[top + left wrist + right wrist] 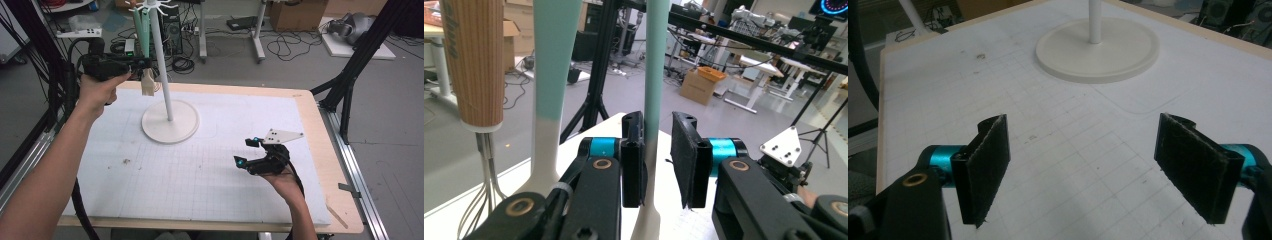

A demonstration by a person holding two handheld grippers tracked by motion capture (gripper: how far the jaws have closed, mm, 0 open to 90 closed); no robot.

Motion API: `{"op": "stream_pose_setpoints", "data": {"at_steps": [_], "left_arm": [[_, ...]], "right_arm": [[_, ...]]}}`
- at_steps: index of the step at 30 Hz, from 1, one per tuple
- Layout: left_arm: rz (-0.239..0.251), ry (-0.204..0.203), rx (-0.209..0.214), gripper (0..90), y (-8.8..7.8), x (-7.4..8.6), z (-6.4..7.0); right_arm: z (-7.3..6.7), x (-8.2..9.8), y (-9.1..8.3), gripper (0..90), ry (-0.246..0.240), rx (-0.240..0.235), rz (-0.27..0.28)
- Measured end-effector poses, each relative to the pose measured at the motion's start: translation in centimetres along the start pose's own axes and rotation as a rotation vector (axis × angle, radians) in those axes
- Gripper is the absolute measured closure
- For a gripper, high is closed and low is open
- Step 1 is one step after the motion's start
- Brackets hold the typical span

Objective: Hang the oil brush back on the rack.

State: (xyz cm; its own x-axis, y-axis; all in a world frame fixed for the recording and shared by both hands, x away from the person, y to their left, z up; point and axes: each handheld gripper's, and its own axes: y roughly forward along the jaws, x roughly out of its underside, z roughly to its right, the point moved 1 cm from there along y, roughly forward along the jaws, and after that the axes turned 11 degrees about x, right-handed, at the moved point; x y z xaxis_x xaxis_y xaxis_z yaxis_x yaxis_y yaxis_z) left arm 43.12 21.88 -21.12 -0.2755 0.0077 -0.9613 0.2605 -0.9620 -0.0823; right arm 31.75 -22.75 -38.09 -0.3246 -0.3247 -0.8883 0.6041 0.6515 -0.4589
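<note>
A white stand (pixel 161 60) with hooks at its top rises from a round base (pixel 170 121) on the table. From it hang mint-and-white utensils (pixel 141 30) and a whisk with a wooden handle (pixel 474 60). My left gripper (pixel 142 62) is held high beside the pole. In the left gripper view its jaws (pixel 657 160) straddle one mint utensil's shaft (pixel 655 75), with a gap showing at the right pad, so it is open. A second mint utensil (pixel 551 60) hangs further left. My right gripper (pixel 247 151) hovers low over the table's right front, open with nothing between its pads (pixel 1088 165).
The table is a wooden top (pixel 330 150) covered by a white gridded mat (pixel 200 165). The stand's base (pixel 1098 50) lies ahead of the right gripper. Black tripod legs (pixel 350 70) stand off the right edge, with cables and boxes on the floor behind.
</note>
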Motion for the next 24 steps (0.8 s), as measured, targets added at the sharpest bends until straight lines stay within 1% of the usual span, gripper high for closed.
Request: {"op": "stream_pose_setpoints", "data": {"at_steps": [4, 9, 13, 16, 19, 20, 21, 24], "left_arm": [[-0.015, 0.016, -0.021, 73.6, -0.11, -0.03, 0.20], [-0.034, 0.030, -0.033, 71.5, -0.17, -0.07, 0.53], [-0.055, 0.045, -0.055, 69.5, -0.28, -0.05, 0.65], [-0.067, 0.057, -0.072, 68.3, -0.45, -0.08, 0.72], [-0.073, 0.056, -0.080, 66.7, -0.61, -0.10, 0.75], [-0.076, 0.058, -0.085, 66.1, -0.67, -0.10, 0.76], [-0.077, 0.057, -0.088, 65.3, -0.73, -0.09, 0.79], [-0.085, 0.060, -0.095, 63.9, -0.92, -0.09, 0.96]], "right_arm": [[0.02, -0.02, 0.00, 21.0, -0.002, 0.001, 0.004], [0.02, -0.02, 0.14, 20.9, -0.002, -0.001, -0.001], [0.13, -0.01, 0.22, 20.7, -0.004, 0.003, 0.001], [0.23, 0.02, 0.28, 20.5, 0.006, 0.002, -0.004], [0.29, 0.15, 0.48, 20.1, 0.014, 0.001, -0.006], [0.37, 0.22, 0.62, 20.0, 0.008, 0.001, -0.003], [0.34, 0.29, 0.70, 19.9, 0.015, 0.000, -0.011], [0.45, 0.42, 0.93, 19.4, 0.010, 0.005, -0.019]]}}
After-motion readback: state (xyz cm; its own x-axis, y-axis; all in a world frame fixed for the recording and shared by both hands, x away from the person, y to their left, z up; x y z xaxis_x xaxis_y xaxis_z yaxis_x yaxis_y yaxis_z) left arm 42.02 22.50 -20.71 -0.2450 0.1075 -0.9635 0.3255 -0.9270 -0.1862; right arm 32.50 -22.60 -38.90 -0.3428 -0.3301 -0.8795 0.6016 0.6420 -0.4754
